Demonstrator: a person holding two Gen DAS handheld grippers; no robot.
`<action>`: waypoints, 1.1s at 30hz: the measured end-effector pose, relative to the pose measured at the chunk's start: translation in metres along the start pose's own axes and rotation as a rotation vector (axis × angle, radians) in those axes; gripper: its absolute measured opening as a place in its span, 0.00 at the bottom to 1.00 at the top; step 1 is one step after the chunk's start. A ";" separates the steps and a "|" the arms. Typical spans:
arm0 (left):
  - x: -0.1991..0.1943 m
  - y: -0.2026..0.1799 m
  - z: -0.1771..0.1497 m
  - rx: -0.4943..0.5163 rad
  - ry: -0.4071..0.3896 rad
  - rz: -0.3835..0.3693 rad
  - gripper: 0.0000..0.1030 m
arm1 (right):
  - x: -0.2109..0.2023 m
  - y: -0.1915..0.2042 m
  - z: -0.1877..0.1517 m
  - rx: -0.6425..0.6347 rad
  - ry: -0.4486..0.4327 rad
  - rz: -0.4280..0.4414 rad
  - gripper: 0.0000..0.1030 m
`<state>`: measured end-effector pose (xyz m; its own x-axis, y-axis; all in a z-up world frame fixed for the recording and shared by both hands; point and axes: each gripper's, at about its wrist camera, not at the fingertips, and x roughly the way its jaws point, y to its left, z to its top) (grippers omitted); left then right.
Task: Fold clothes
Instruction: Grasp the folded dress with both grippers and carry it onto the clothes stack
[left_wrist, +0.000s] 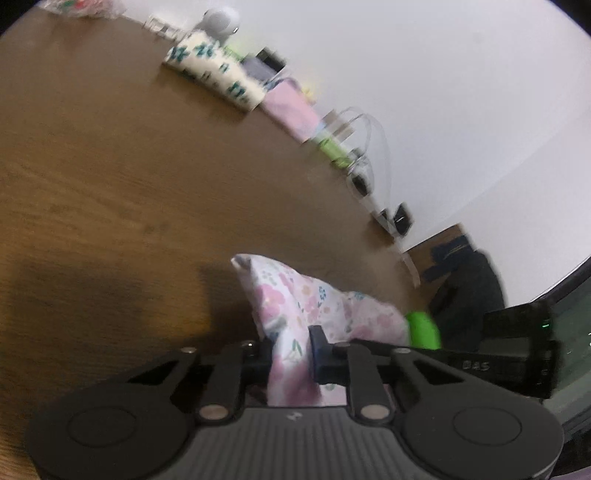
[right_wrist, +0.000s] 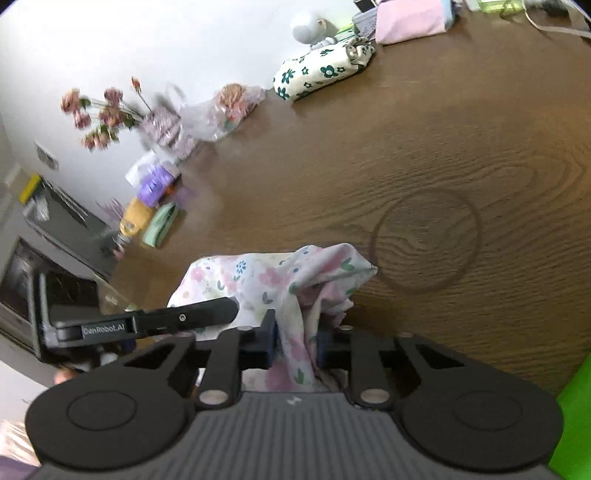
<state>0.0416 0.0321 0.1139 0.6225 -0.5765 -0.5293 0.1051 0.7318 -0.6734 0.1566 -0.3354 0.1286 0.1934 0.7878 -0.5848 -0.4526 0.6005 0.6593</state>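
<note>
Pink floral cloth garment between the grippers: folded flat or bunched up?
Bunched up. The pink floral cloth garment rises crumpled off the brown wooden table, pinched by both grippers.

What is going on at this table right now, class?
A person is folding laundry with two handheld grippers. The left gripper and the right gripper are each clamped on a bunch of the pink floral garment, which sits crumpled on the wooden table. A folded green-flowered cloth lies at the far edge.
</note>
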 end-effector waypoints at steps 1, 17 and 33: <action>-0.005 -0.005 0.007 0.006 -0.017 -0.017 0.14 | -0.005 0.003 0.003 0.002 -0.010 0.017 0.16; 0.040 -0.038 0.316 0.118 -0.218 -0.035 0.14 | 0.005 0.073 0.287 -0.116 -0.230 0.000 0.16; 0.185 0.130 0.389 -0.061 -0.137 -0.017 0.15 | 0.191 -0.045 0.382 0.057 -0.125 -0.095 0.16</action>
<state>0.4723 0.1621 0.1299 0.7215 -0.5305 -0.4449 0.0716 0.6963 -0.7141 0.5462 -0.1594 0.1680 0.3412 0.7356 -0.5852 -0.3775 0.6774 0.6314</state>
